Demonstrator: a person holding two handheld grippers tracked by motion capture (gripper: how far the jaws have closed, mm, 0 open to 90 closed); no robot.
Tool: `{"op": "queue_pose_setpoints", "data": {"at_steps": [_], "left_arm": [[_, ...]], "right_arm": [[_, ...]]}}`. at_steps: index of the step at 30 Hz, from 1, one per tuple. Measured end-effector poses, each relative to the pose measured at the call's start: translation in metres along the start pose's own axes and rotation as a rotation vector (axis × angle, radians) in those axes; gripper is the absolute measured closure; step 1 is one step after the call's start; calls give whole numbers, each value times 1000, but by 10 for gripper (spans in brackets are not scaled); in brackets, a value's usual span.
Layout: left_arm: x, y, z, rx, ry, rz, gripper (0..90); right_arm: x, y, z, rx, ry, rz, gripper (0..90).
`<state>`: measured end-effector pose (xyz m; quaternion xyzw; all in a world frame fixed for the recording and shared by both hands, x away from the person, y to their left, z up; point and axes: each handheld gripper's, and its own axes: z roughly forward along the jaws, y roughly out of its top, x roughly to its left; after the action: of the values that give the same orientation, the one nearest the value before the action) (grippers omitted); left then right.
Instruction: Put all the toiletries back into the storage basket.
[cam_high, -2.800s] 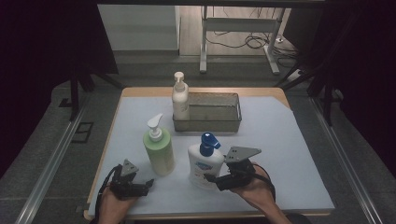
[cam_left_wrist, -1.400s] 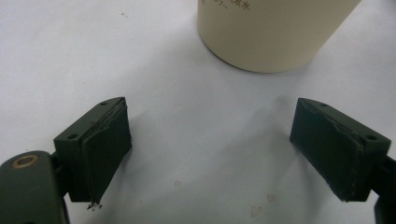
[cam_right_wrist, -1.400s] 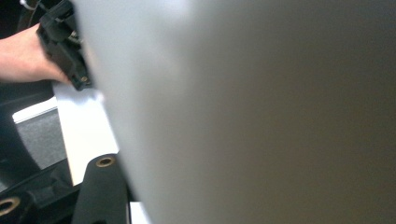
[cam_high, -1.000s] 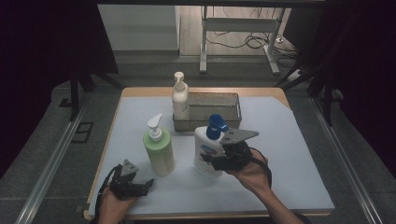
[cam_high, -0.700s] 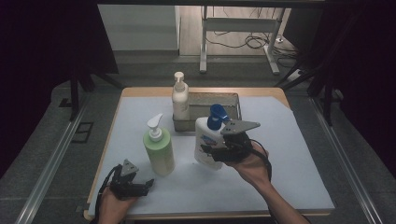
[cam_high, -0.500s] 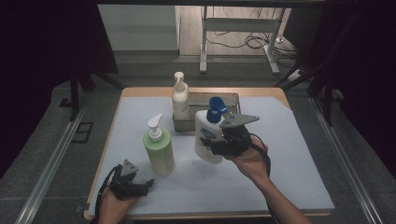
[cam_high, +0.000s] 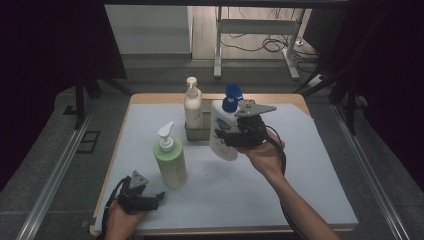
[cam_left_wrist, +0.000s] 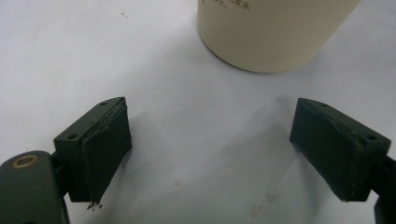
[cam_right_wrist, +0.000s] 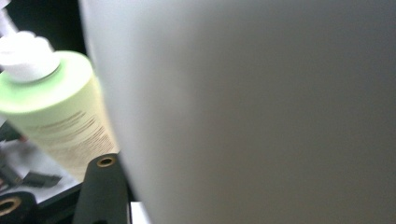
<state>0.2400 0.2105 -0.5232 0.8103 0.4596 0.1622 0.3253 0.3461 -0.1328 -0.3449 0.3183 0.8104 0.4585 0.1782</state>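
- Right gripper (cam_high: 231, 139) clamps the smooth white, blue-capped pump bottle (cam_high: 223, 131), lifted off the matte table (cam_high: 310, 170).
- Left gripper (cam_high: 156, 197) rests gaping, rubbery pads (cam_left_wrist: 105, 154) empty, near the glossy green pump bottle (cam_high: 170, 159).

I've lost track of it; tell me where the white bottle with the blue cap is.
In the high view the white bottle with the blue cap is held off the mat in the right gripper, right of the tray and the cream pump bottle.
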Motion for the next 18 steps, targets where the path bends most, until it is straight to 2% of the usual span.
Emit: {"op": "queue_pose_setpoints", "data": {"at_steps": [9, 18], "left_arm": [[0, 0, 0, 1, 0, 0, 121], [0, 0, 0, 0, 1, 0, 121]], "right_arm": [[-12, 13, 13, -22, -57, 27, 397], [-22, 18, 24, -24, -99, 50, 398]]}}
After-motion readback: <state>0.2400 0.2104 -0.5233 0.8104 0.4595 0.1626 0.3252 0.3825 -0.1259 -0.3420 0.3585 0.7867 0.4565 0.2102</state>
